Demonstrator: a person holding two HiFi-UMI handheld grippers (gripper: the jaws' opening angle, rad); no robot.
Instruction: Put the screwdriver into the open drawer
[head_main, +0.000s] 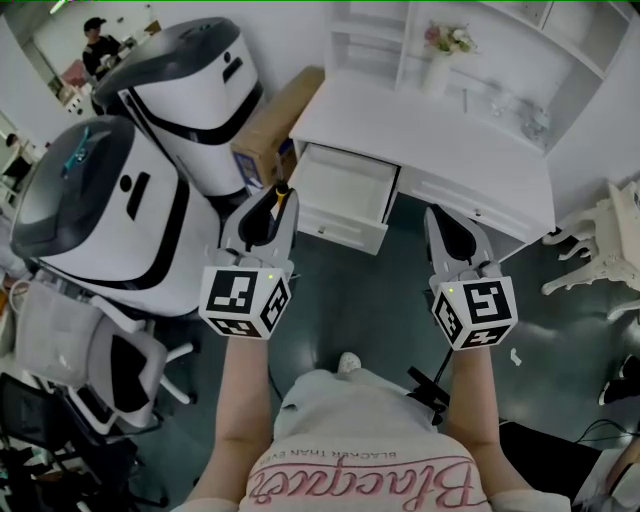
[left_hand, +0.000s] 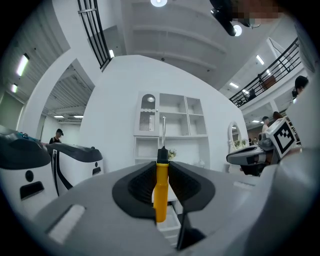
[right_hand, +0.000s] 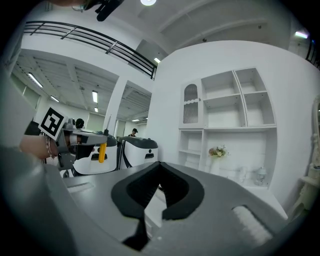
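A screwdriver (left_hand: 161, 187) with a yellow handle and thin metal shaft stands upright between the pads of my left gripper (left_hand: 161, 165), which is shut on the handle. In the head view the left gripper (head_main: 278, 193) is at mid-left, the yellow handle (head_main: 285, 196) showing at its tip, just left of the open white drawer (head_main: 345, 188). That drawer is pulled out of a white desk (head_main: 430, 140). My right gripper (head_main: 437, 214) is level beside it to the right, shut with nothing in it; its pads meet at the tip (right_hand: 160, 164). The right gripper view also catches the held screwdriver (right_hand: 102, 152).
Two large white and grey machines (head_main: 110, 210) (head_main: 190, 90) stand close on the left, with a cardboard box (head_main: 280, 120) behind them. An office chair (head_main: 110, 360) is at lower left. A white ornate chair (head_main: 600, 250) stands at right. Shelves with a flower vase (head_main: 440, 60) top the desk.
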